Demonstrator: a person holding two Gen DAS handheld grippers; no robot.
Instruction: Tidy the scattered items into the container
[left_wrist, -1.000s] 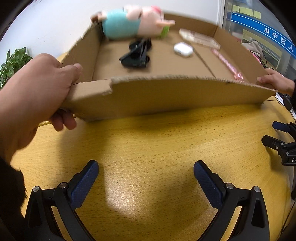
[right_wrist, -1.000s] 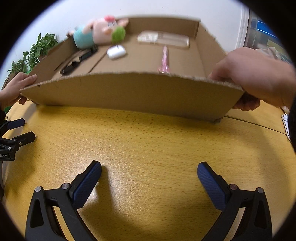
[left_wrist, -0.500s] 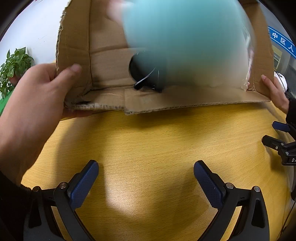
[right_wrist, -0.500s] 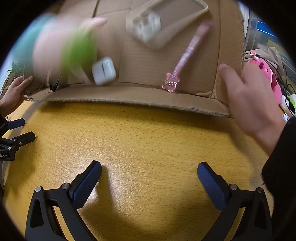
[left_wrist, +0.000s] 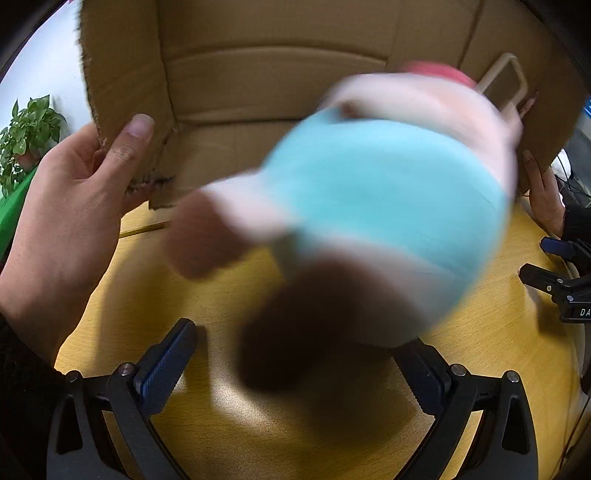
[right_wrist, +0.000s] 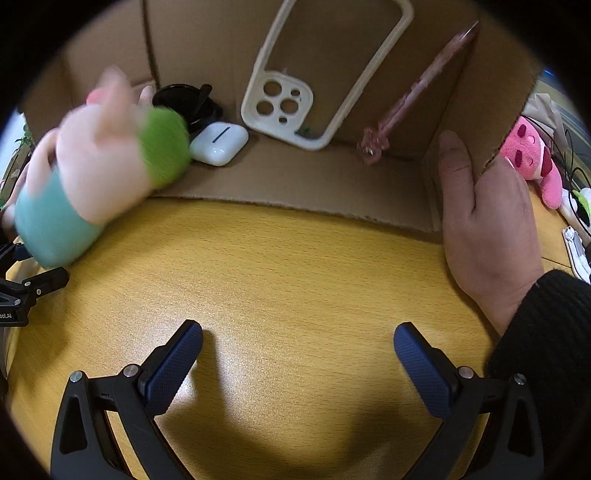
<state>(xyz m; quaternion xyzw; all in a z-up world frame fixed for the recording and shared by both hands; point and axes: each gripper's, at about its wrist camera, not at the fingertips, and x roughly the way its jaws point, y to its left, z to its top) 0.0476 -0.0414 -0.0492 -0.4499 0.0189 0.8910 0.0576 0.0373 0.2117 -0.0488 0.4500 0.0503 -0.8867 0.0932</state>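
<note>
Left wrist view shows my left gripper (left_wrist: 295, 363) spread wide with nothing between its blue pads, low over the yellow wooden table (left_wrist: 155, 280), and most of the picture is filled by a blurred plush pig (left_wrist: 369, 221) in a teal shirt, pale pink with brown feet, caught in the air in front of the cardboard box (left_wrist: 258, 74). That box is tipped steeply so its open side faces me, its near edge down at the table; a bare left hand (left_wrist: 70, 206) grips its torn left corner with the thumb inside the wall, and a right hand (left_wrist: 543, 195) holds the far right wall. A potted plant (left_wrist: 26, 129) stands off to the left. Right wrist view has my right gripper (right_wrist: 297, 354) spread just as wide and empty above the same table (right_wrist: 295, 277). From here the plush pig (right_wrist: 99, 177) hangs blurred over the box's (right_wrist: 295, 184) lower left lip, half outside it. Inside the tipped box, against its lower wall, lie a white earbud case (right_wrist: 219, 143), a black round object (right_wrist: 188, 103) that I cannot identify just behind it, a cream phone case (right_wrist: 314, 74) leaning up the base, and a pink glittery pen (right_wrist: 413, 96) slanting toward the right corner. The right hand (right_wrist: 484, 225), in a black sleeve (right_wrist: 554, 332), clasps the right wall. A second pink plush (right_wrist: 532, 158) lies on the table beyond that wall
</note>
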